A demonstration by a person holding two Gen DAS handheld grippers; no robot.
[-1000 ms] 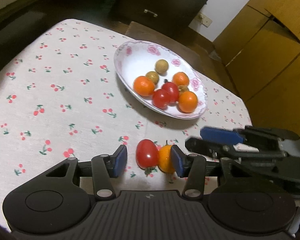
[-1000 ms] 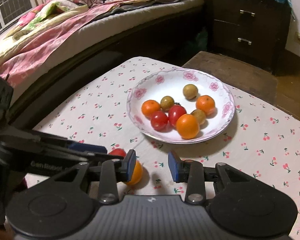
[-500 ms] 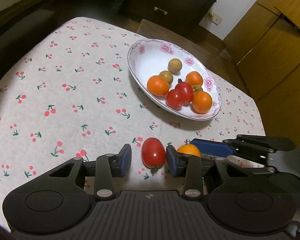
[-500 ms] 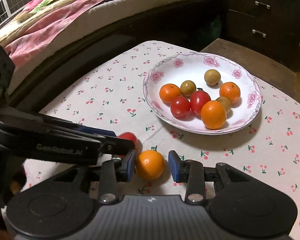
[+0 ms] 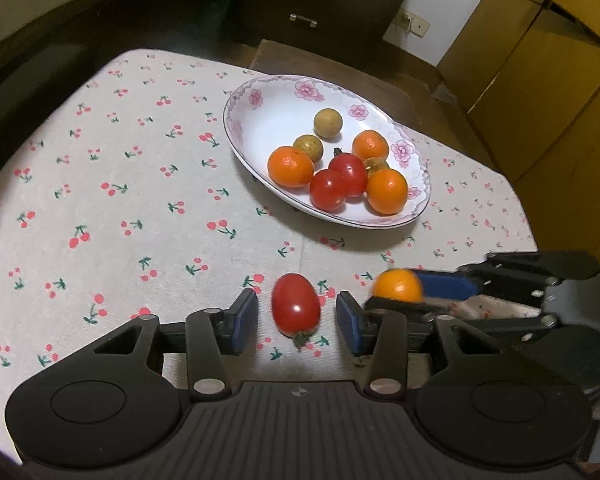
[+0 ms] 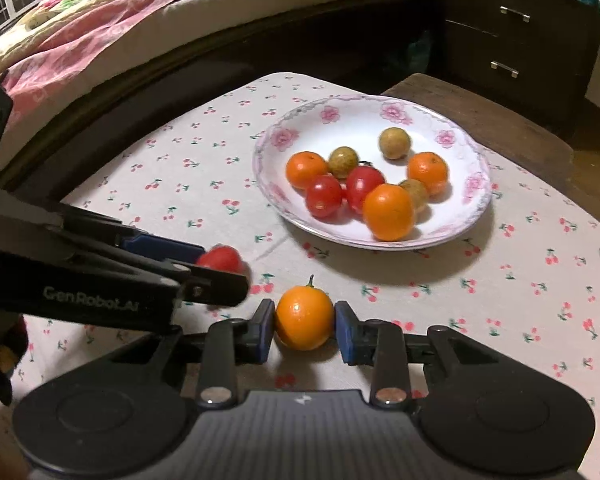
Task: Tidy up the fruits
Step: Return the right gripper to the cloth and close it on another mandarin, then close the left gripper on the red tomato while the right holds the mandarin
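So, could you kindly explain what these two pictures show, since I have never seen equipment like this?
There is no robot here: a person holds a two-finger gripper in each hand, each carrying a forward-looking fisheye camera. In the left camera's view, the left gripper has its jaws open around a red tomato lying on the cherry-print tablecloth. In the right camera's view, the right gripper has its jaws against a small orange. Beyond them, a flowered plate holds more fruit.

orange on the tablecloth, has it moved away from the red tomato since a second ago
Yes. The orange touched the tomato before; now cloth shows between them, with the right tool closing around it.
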